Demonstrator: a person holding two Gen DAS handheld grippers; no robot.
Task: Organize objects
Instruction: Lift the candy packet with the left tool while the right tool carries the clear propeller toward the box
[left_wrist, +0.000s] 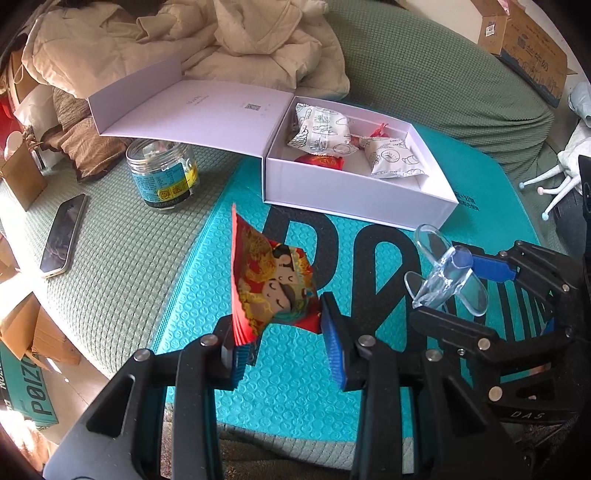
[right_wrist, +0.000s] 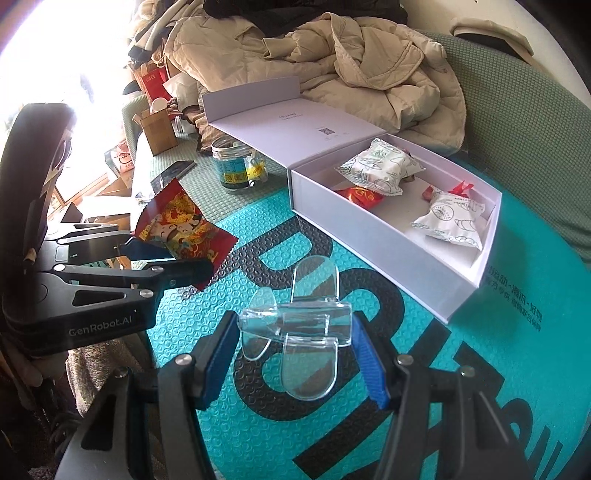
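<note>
My left gripper (left_wrist: 282, 332) is shut on a red packet (left_wrist: 269, 273) printed with cartoon figures and holds it upright above the teal mat. The right wrist view shows the same packet (right_wrist: 181, 225) off to the left. My right gripper (right_wrist: 295, 332) is shut on a clear plastic plane-shaped piece (right_wrist: 310, 369), pinching its body from both sides above the mat. Beyond both stands an open white box (left_wrist: 354, 199) with its lid folded back. Inside it lie two white printed snack packs (right_wrist: 373, 166) and small red wrapped sweets (right_wrist: 360, 195).
A teal bubble mailer (left_wrist: 288, 380) with black letters covers a green cushion. A clear jar (left_wrist: 162, 170) with a blue label and a phone (left_wrist: 62, 236) lie left of the box. A cream jacket (left_wrist: 207, 40) is piled behind. Cardboard boxes (left_wrist: 524, 40) stand around the edges.
</note>
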